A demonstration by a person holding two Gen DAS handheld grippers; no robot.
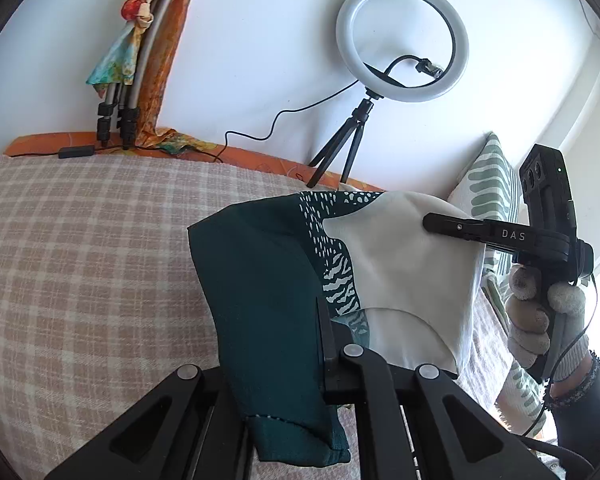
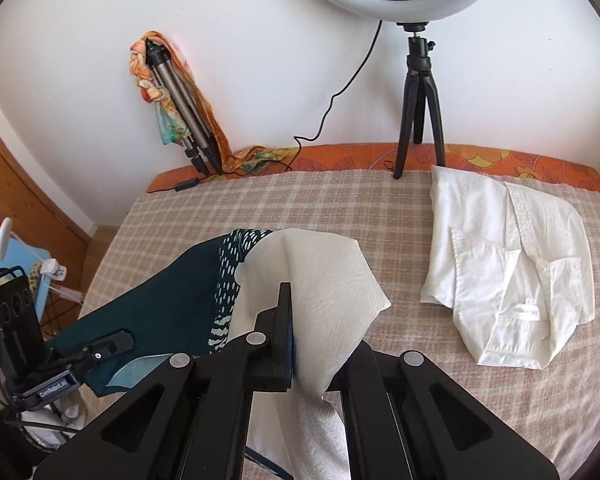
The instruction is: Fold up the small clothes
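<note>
Checked beige blanket (image 2: 260,208) covers the bed, with bare room across the left of the left wrist view and the middle of the right wrist view. Lower centre of each view: both tongs hold one garment, the green-and-white cloth (image 1: 284,280), lifted off the blanket and stretched between them. Left tongs (image 1: 328,344) pressed together, pinching the dark green part at its edge; the same tongs show at lower left of the right wrist view (image 2: 112,344). Right tongs (image 2: 300,344) pressed together, pinching the white part; they also show at right of the left wrist view (image 1: 440,225), held by a gloved hand (image 1: 540,312). Cloth looks half plain dark green, half cream white, with a spotted and striped green band between, draped in loose folds.

Right of frame in the right wrist view, a white shirt (image 2: 508,272) lies crumpled flat on the blanket, well apart from the cloth. Far edge: orange bed border (image 2: 340,156), ring light (image 1: 402,40) on a small tripod, folded tripod legs wrapped in a colourful scarf (image 2: 168,92) leaning on the white wall. Leaf-print pillow (image 1: 490,184) at right in the left wrist view. No containers seen.
</note>
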